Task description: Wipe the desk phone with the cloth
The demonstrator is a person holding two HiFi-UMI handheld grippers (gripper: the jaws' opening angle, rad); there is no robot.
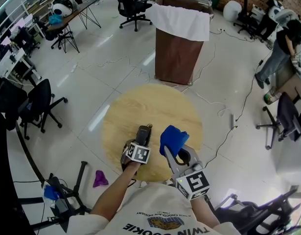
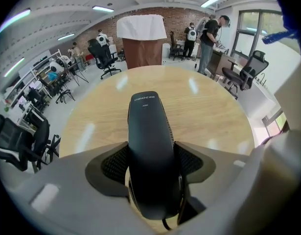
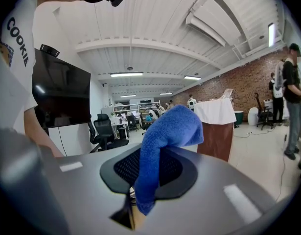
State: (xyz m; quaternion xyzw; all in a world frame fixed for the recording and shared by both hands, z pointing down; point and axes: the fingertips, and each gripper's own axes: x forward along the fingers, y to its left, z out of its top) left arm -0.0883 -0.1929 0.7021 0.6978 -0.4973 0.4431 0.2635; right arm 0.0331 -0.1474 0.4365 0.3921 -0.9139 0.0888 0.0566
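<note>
In the head view the marker cube (image 1: 139, 153) on the left gripper (image 2: 150, 165) covers the near end of the handset (image 1: 143, 132), and the person's arms hide the near edge of the round table (image 1: 155, 106). In the left gripper view the handset's sides overlap the inner edges of the pads (image 2: 113, 163), so whether they press it cannot be told, and the print near its tip is too small to read. In the right gripper view the cloth's (image 3: 165, 131) lower end disappears into the gap of the right gripper (image 3: 140, 180).
</note>
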